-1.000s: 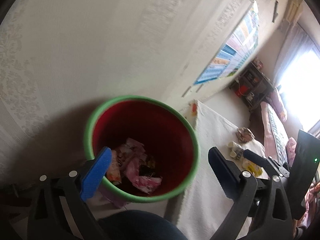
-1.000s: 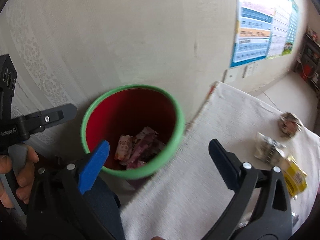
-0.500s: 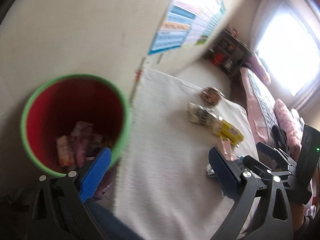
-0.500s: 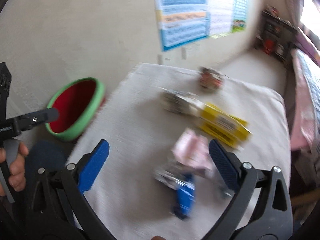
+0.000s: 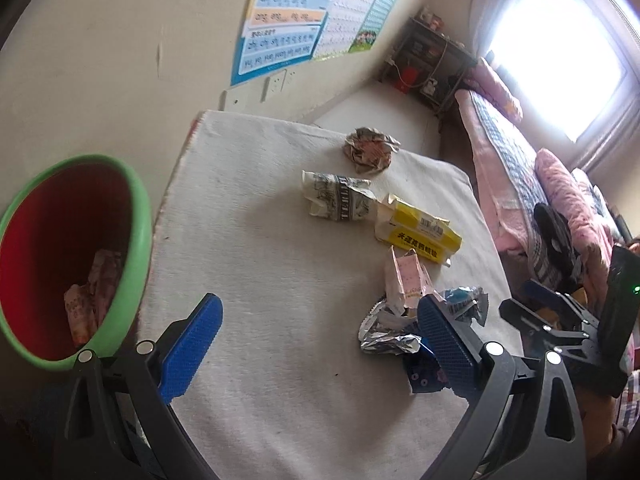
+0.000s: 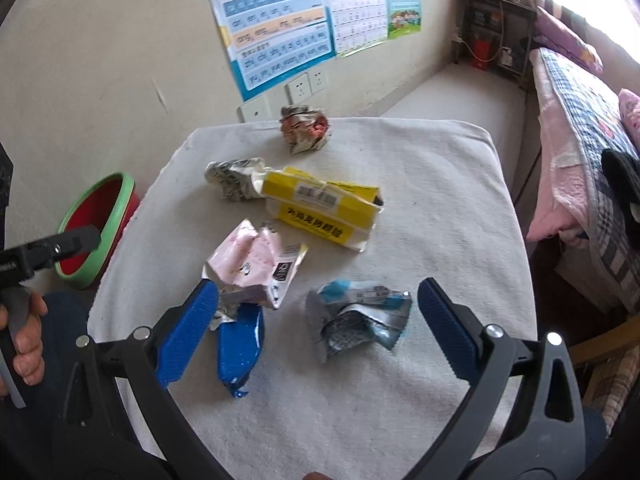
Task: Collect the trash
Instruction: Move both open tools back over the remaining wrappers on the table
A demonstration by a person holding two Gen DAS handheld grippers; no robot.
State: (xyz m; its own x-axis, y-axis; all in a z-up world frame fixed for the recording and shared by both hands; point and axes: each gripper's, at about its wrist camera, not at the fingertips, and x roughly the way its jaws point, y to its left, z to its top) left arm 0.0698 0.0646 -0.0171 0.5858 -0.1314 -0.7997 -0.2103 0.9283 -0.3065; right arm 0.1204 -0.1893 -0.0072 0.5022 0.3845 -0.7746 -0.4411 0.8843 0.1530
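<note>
Several pieces of trash lie on a white cloth-covered table [image 6: 400,184]: a yellow box [image 6: 320,208], a pink wrapper [image 6: 252,264], a blue packet [image 6: 238,344], a silver-blue wrapper [image 6: 360,320], a grey crumpled wrapper [image 6: 230,178] and a crumpled paper ball [image 6: 304,128]. A red bin with a green rim [image 5: 60,256] stands left of the table and holds wrappers. My left gripper [image 5: 316,340] is open over bare cloth near the bin. My right gripper [image 6: 318,320] is open above the silver-blue wrapper, empty.
A wall with posters [image 6: 280,24] and sockets [image 6: 308,84] runs behind the table. A bed with pink bedding [image 6: 580,120] stands to the right, and a dark shelf [image 6: 492,40] in the far corner. The left hand [image 6: 24,340] shows at the right view's left edge.
Both grippers have swung right, from over the bin to over the table. The trash pieces now lie in front of them. Both stay open and empty.
</note>
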